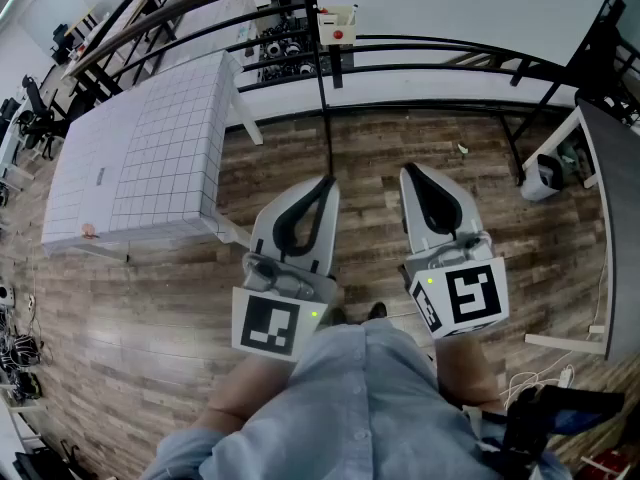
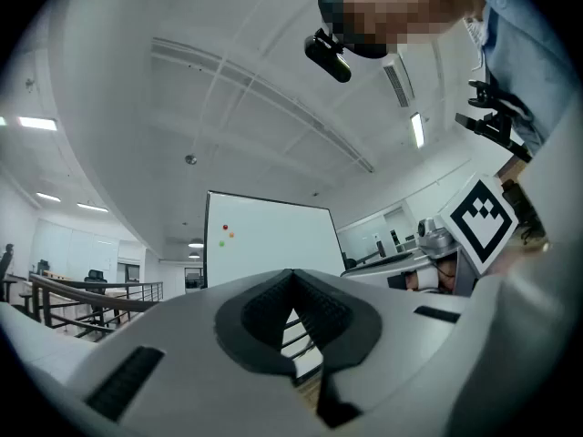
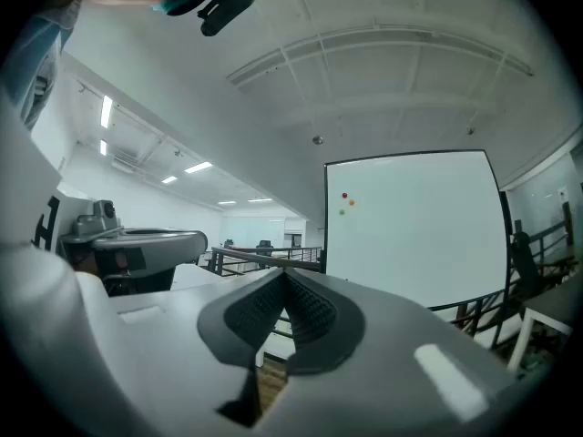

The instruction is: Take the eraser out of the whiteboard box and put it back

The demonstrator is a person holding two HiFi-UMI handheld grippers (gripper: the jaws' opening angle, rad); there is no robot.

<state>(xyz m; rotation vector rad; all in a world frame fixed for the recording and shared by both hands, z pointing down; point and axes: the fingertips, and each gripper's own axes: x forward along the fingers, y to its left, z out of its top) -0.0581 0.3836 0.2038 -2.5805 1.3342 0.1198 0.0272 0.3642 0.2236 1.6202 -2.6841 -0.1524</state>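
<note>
The whiteboard (image 1: 450, 8) stands ahead of me across the wooden floor. A small pale box (image 1: 338, 25) with a red spot hangs at its left edge. No eraser can be made out. My left gripper (image 1: 328, 180) and right gripper (image 1: 410, 171) are held side by side in front of my body, pointing at the board and far from it. Both are shut with nothing between the jaws. In the left gripper view the left gripper (image 2: 291, 279) has its dark pads meeting below the whiteboard (image 2: 269, 239). The right gripper (image 3: 284, 276) shows the same beside the whiteboard (image 3: 414, 226).
A white table with a grid pattern (image 1: 140, 148) stands to the left. A black railing (image 1: 450, 53) runs below the board. A grey table edge (image 1: 615, 198) and a small white bin (image 1: 540, 178) are at the right. Small coloured magnets (image 3: 346, 203) sit on the board.
</note>
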